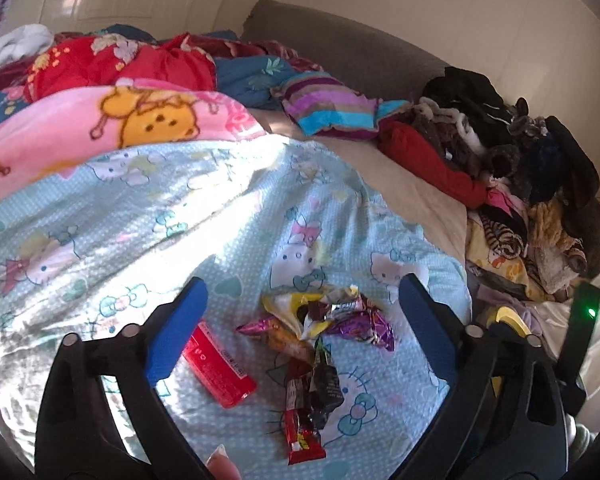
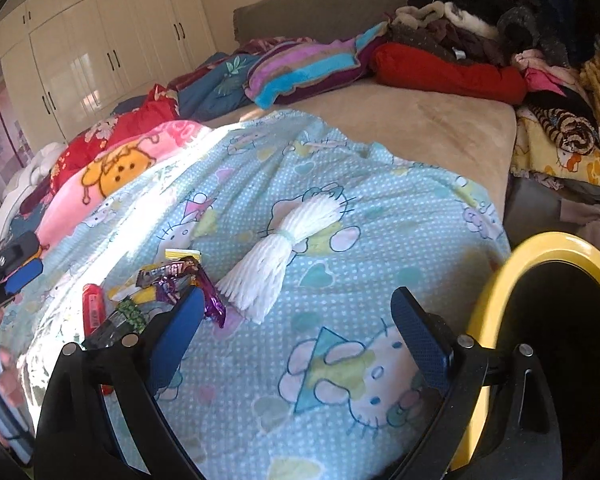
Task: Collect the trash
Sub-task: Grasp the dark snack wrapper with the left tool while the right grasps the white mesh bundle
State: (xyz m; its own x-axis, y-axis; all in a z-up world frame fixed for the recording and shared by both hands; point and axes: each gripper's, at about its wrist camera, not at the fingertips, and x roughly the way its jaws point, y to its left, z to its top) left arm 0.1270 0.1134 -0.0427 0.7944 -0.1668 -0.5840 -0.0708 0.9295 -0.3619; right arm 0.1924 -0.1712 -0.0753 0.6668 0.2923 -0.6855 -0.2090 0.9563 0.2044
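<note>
On the bed (image 2: 440, 128), one light-blue cartoon-print sheet (image 1: 112, 216) carries the trash. One red tube (image 1: 220, 372) lies beside one loose heap of wrappers (image 1: 324, 320); about eight can be picked out, but they overlap and an exact count cannot be made. One white foam net (image 2: 276, 256) lies apart from the heap, toward the bed's edge. One yellow-rimmed bin (image 2: 496, 300) stands at the bed's edge, its black inside in view.

The bin is cut off by the frame and partly covered by the right hand-held gripper (image 2: 296, 320). The tube's near end is hidden behind a blue pad in both views. Most wrapper print is too crumpled to read. The clothes pile (image 1: 520, 184) by the wall is a tangle with no separable pieces.

Two hand-held grippers are seen. The left hand-held gripper (image 1: 300, 320) stands wide, holding nothing, the heap lying between its pads in the picture without touching them. The right one is also wide and empty, over bare sheet with the net just ahead. A fingertip (image 1: 222, 464) shows at the bottom of the left view.
</note>
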